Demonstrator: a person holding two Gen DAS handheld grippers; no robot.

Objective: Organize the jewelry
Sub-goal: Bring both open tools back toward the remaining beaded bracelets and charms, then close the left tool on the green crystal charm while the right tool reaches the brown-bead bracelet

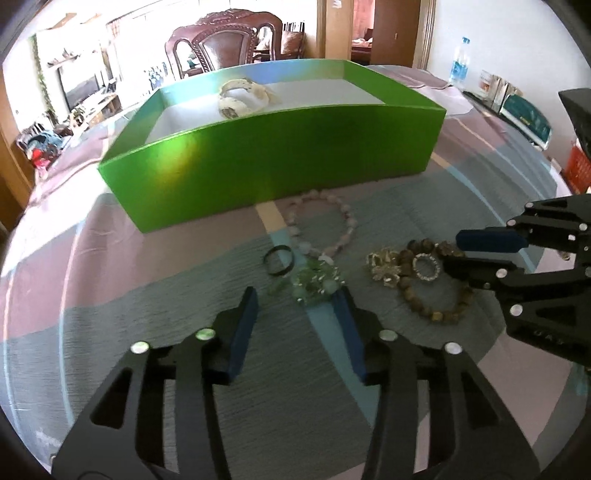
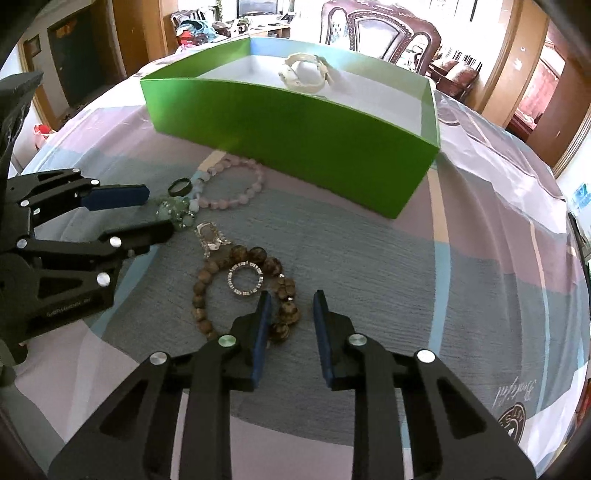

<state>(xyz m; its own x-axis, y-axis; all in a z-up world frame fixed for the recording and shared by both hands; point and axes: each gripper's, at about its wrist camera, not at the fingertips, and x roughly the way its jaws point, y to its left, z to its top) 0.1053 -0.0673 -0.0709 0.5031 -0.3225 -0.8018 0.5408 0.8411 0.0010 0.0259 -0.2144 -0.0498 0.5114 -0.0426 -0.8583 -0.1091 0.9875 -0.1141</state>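
A green box (image 1: 280, 155) (image 2: 295, 122) holds a cream bracelet (image 1: 240, 96) (image 2: 304, 74). On the cloth in front lie a pink bead bracelet (image 1: 349, 221) (image 2: 236, 201), a black ring (image 1: 279, 259) (image 2: 180, 187), a green crystal piece (image 1: 317, 282) (image 2: 177, 212), a gold brooch (image 1: 384, 267) (image 2: 212, 236), a silver ring (image 1: 426, 267) (image 2: 245, 278) and a brown bead bracelet (image 1: 439, 314) (image 2: 207, 295). My left gripper (image 1: 297, 299) (image 2: 159, 212) is open, its tips beside the green piece. My right gripper (image 2: 291, 301) (image 1: 454, 253) is open, at the brown bracelet.
A striped grey, pink and blue cloth (image 1: 147, 295) (image 2: 443, 277) covers the table. A carved wooden chair (image 1: 225, 44) (image 2: 384, 27) stands behind the box. A water bottle (image 1: 460, 61) and packages (image 1: 524, 114) sit at the far right.
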